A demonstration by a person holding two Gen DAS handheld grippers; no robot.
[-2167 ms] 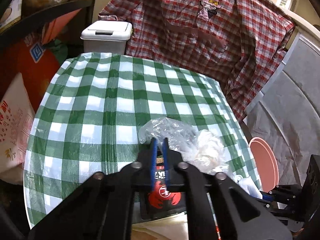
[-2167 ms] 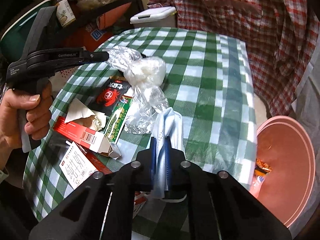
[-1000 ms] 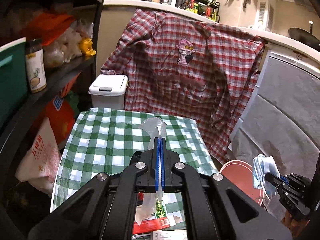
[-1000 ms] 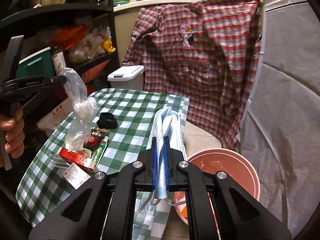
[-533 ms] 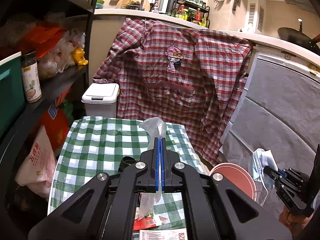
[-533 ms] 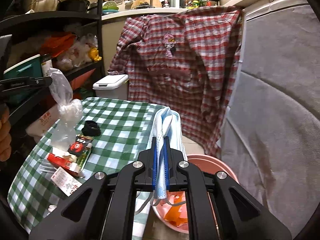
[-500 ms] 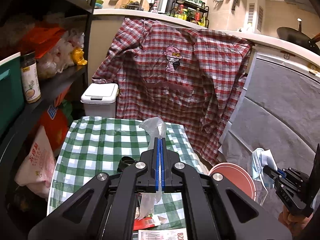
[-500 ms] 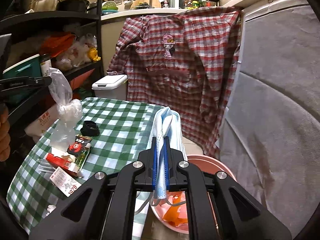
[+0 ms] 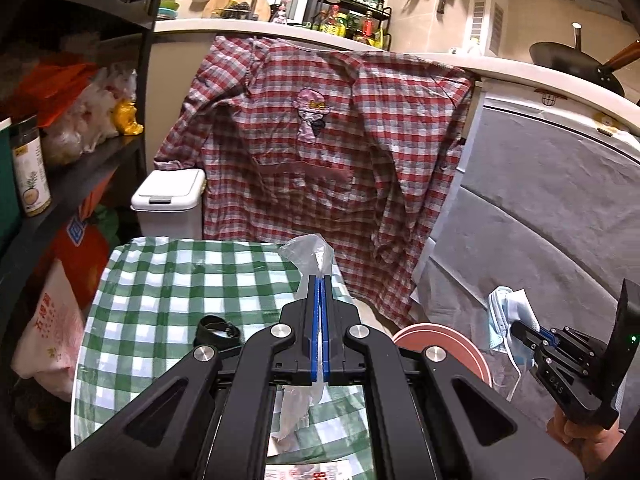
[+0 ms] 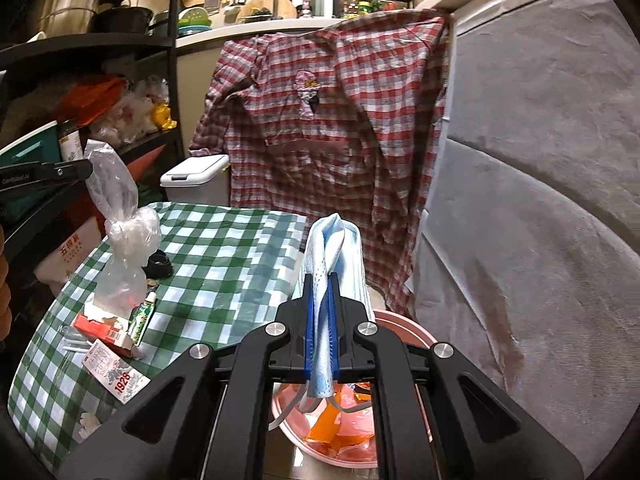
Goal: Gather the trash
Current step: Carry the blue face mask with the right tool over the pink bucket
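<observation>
My left gripper (image 9: 320, 280) is shut on a clear plastic bag (image 9: 310, 254) and holds it up over the green checked table (image 9: 168, 272). In the right wrist view the bag (image 10: 120, 240) hangs from the left gripper (image 10: 82, 170), with white wadding inside. My right gripper (image 10: 320, 280) is shut on a blue face mask (image 10: 334, 240) above a pink basin (image 10: 404, 330) that holds orange wrappers. In the left wrist view the mask (image 9: 510, 316) hangs from the right gripper (image 9: 520, 330) beside the basin (image 9: 444, 344).
Red carton (image 10: 104, 330), green tube (image 10: 142, 314), a "1928" box (image 10: 116, 372) and a black ring (image 10: 158, 266) lie on the table. A white bin (image 10: 194, 178) stands behind. A plaid shirt (image 10: 332, 120) hangs at the back. Shelves (image 9: 60, 160) stand on the left.
Both grippers have lifted their loads off the table. The right gripper has carried the mask to the right, over the pink basin. The bag now hangs above the table.
</observation>
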